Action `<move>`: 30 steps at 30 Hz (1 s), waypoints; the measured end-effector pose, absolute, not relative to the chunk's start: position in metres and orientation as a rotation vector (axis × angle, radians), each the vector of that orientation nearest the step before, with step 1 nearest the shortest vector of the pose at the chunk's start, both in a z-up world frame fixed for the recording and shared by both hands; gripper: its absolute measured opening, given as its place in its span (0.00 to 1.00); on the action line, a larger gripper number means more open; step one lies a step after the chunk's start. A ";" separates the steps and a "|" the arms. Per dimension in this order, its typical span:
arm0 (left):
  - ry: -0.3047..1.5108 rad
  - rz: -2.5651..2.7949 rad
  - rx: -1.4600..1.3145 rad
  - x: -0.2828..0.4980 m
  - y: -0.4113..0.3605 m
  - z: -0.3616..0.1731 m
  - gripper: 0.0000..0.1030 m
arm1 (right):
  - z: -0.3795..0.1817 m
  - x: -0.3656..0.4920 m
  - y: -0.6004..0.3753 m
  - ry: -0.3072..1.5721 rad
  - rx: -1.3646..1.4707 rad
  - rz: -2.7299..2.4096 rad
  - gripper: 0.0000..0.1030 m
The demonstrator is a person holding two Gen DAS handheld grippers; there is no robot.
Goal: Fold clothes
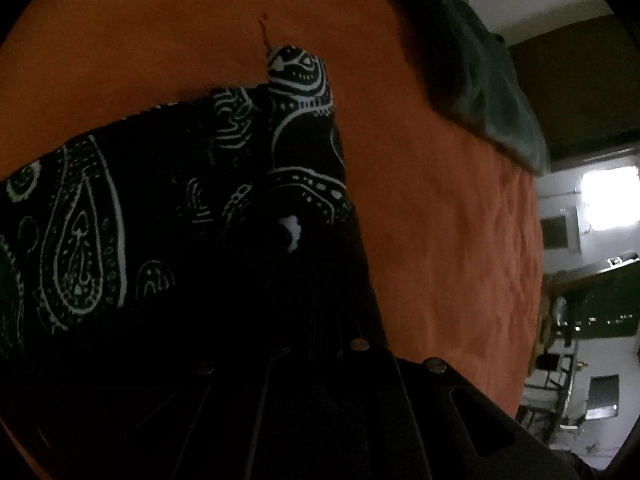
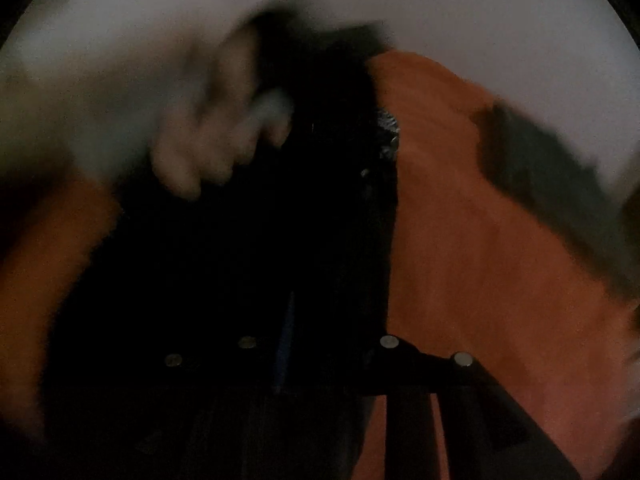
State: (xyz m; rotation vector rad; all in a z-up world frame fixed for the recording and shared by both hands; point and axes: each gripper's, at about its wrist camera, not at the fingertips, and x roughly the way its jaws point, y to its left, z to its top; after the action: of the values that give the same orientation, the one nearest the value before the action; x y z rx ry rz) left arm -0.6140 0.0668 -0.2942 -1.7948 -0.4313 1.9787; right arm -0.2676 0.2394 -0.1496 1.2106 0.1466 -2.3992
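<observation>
Garment: black paisley cloth lay across the orange bedspread, its corner raised, probably mid-fold.
Left gripper: apparently clenched on that cloth.
Right gripper: grip unreadable, blurred.

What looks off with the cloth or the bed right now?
One corner of the black paisley cloth pokes up past its top edge instead of lying flat on the orange bedspread. A dark green garment lies bunched beyond it. The right wrist view is too blurred to judge.

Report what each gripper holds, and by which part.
The left gripper appears shut on the black paisley cloth, near its corner edge. The right gripper is lost in dark blur; its hold cannot be told.
</observation>
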 end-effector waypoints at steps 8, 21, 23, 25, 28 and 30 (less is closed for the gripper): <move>-0.401 2.064 -1.795 -0.625 0.064 -0.288 0.02 | -0.188 -0.273 0.289 -0.356 1.374 -2.088 0.15; -0.317 2.155 -1.799 -0.639 0.072 -0.292 0.02 | -0.176 -0.249 0.296 -0.520 1.286 -2.000 0.14; -0.333 2.141 -1.802 -0.642 0.071 -0.294 0.02 | -0.171 -0.258 0.303 -0.493 1.292 -2.035 0.14; -0.367 2.126 -1.802 -0.645 0.066 -0.295 0.02 | -0.180 -0.272 0.307 -0.458 1.354 -2.045 0.14; -0.376 2.130 -1.777 -0.647 0.060 -0.295 0.02 | -0.205 -0.274 0.305 -0.407 1.419 -2.026 0.14; -0.396 2.123 -1.769 -0.648 0.057 -0.297 0.02 | -0.215 -0.270 0.302 -0.383 1.416 -2.018 0.14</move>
State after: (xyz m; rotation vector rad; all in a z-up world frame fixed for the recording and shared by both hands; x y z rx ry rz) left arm -0.6480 0.0571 -0.2972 -1.7687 -0.3956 2.1230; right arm -0.2698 0.3016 -0.2154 1.4164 -0.3828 -2.0178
